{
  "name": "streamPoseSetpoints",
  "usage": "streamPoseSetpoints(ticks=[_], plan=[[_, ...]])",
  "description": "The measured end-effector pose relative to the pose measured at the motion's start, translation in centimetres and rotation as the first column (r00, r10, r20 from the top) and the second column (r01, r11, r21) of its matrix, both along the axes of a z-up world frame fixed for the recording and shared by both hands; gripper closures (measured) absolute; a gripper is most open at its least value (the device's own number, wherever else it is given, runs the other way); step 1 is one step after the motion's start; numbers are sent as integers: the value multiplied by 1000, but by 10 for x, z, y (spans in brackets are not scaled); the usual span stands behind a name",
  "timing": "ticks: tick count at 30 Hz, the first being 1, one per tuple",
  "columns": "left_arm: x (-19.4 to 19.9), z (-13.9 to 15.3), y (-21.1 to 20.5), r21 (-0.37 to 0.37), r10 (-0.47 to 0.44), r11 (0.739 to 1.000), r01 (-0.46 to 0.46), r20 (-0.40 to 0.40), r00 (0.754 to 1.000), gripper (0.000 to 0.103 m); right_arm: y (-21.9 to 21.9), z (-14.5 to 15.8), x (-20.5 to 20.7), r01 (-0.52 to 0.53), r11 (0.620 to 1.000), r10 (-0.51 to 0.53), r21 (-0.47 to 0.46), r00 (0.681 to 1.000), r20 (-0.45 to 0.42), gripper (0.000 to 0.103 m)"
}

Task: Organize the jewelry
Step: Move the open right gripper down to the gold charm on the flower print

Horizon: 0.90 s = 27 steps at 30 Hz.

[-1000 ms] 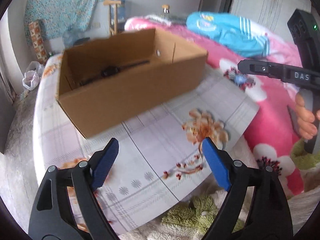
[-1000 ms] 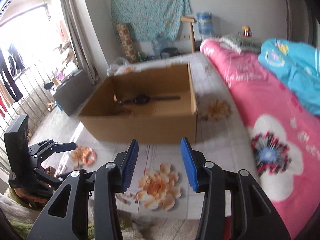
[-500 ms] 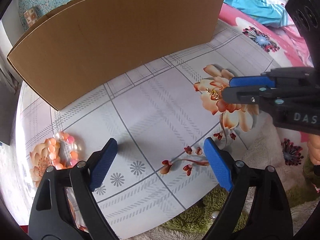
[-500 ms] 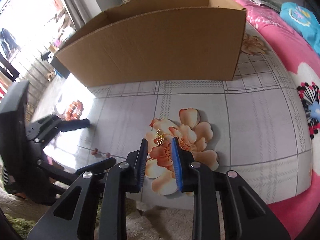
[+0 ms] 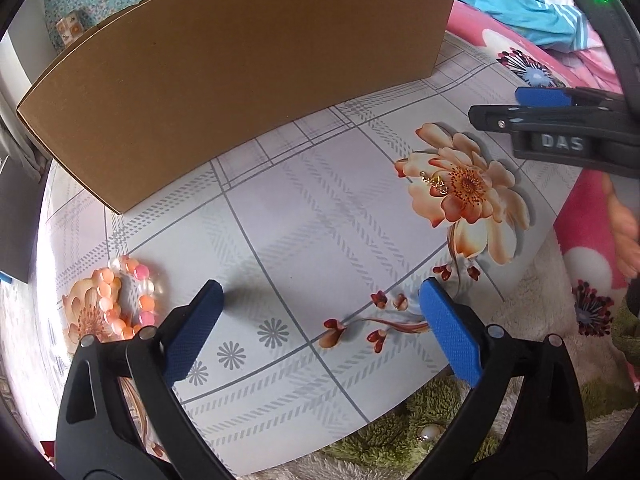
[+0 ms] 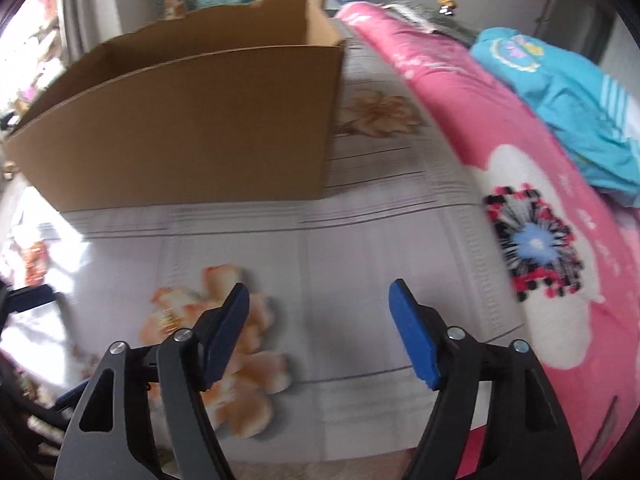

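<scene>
A small gold chain piece (image 5: 436, 182) lies on an orange flower print of the tablecloth (image 5: 304, 216); it also shows blurred in the right wrist view (image 6: 168, 316). A pink and orange bead bracelet (image 5: 128, 300) lies at the left. My left gripper (image 5: 320, 308) is open and empty, low over the cloth between the two. My right gripper (image 6: 320, 312) is open and empty, to the right of the chain; it shows in the left wrist view (image 5: 520, 110). A brown cardboard box (image 5: 240, 64) stands behind.
A pink flowered blanket (image 6: 540, 240) with a blue garment (image 6: 560, 92) lies to the right. A green and white fluffy rug (image 5: 400, 436) with a pearl piece (image 5: 428, 434) shows below the table's near edge.
My right gripper has opened wide and drawn back to the right, away from the gold chain, which still lies on the flower. My left gripper has barely moved.
</scene>
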<state>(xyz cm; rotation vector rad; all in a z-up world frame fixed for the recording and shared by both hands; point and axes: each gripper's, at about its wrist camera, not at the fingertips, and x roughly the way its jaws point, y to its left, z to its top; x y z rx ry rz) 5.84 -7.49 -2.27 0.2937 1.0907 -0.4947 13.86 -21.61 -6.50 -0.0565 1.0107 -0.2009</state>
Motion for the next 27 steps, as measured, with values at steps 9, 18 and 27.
streamPoseSetpoints(ticks=[9,18,27], plan=[[1,0,-2,4,15,1000,-15,-10,1000,8,-10,-17,5,34,997,-36,-64,999,-27,7],[2,0,-2,5,16,1000,-16,-11,1000,8,-28,-20,11,13,999,-10,43,998,-54,6],[2,0,-2,3,13,1000,-13,-10,1000,7,-5,-1,-11,-117,988,112,99,993,48,7]])
